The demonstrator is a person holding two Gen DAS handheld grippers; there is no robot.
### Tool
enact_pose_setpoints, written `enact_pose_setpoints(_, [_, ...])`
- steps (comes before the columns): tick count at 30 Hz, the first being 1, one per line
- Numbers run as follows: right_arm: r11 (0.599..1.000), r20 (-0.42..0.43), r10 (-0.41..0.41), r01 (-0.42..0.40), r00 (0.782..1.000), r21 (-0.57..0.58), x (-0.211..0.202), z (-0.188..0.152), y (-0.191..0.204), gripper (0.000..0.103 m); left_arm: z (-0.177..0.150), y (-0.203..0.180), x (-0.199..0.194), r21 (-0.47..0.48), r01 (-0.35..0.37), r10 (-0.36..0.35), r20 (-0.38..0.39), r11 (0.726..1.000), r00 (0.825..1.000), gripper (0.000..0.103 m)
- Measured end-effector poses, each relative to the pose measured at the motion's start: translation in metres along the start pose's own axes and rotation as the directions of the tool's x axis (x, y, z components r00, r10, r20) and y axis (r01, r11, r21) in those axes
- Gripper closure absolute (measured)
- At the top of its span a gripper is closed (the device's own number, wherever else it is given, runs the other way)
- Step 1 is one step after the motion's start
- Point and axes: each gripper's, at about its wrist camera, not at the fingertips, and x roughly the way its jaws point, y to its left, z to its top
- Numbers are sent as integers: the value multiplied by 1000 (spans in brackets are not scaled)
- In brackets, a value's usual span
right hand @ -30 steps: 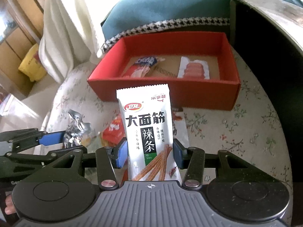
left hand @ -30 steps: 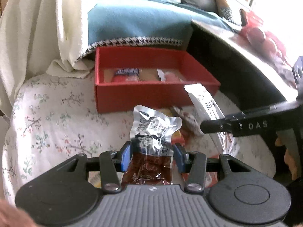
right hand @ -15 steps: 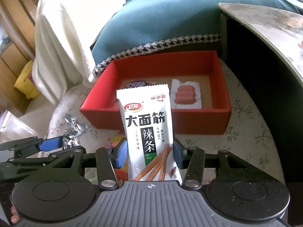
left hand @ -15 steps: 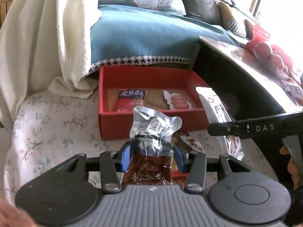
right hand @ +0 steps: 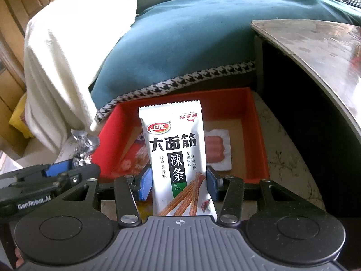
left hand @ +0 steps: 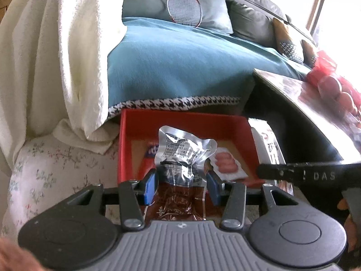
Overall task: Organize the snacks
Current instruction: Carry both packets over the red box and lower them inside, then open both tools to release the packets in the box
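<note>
**Holding two snack packets up in front of a red box**

Gripping an upright silver foil pouch (left hand: 180, 158) between blue pads, left gripper (left hand: 181, 184) clamped on its lower half, where brown contents show through a clear window. Crinkled top of pouch reaching up in front of a red box (left hand: 135, 140). Clamped likewise on an upright white latiao packet (right hand: 177, 158) printed with black Chinese characters, right gripper (right hand: 178, 183), pads pressed against both sides. Packet also raised before the red box, hiding part of its middle.

Inside the box, on a brown floor: a sealed pack of pink sausages (right hand: 215, 150) toward the right, and a red wrapped snack (right hand: 137, 155) toward the left, partly hidden behind the held packets. Box resting on a floral tablecloth (left hand: 49, 169), near the far edge, just below a teal blanket (left hand: 176, 65) with houndstooth trim. White towel (left hand: 56, 56) draped at left, its corner touching the cloth beside the box. Dark side table (right hand: 315, 52) with glossy top at right. Badminton racket (left hand: 183, 8) leaning on grey cushions behind. Each gripper visible at the edge of the other's view, side by side.
</note>
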Motion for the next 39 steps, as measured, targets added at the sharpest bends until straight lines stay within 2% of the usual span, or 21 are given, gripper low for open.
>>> enact_pose_setpoints(15, [998,8,-53,53,999,38,50,36,-14,46,39,8,58,5,-40,40,7,999,999,63])
enact_pose_setpoints(25, [994,-65,-102,104,993,29,89,34,-26,46,35,14,94,9,-62,63,-70,998,996,62])
enact_pose_setpoints(39, [989,-111,-145,145,983,-10,109,25,-27,45,26,12,111,40,-83,87,-108,996,990,62])
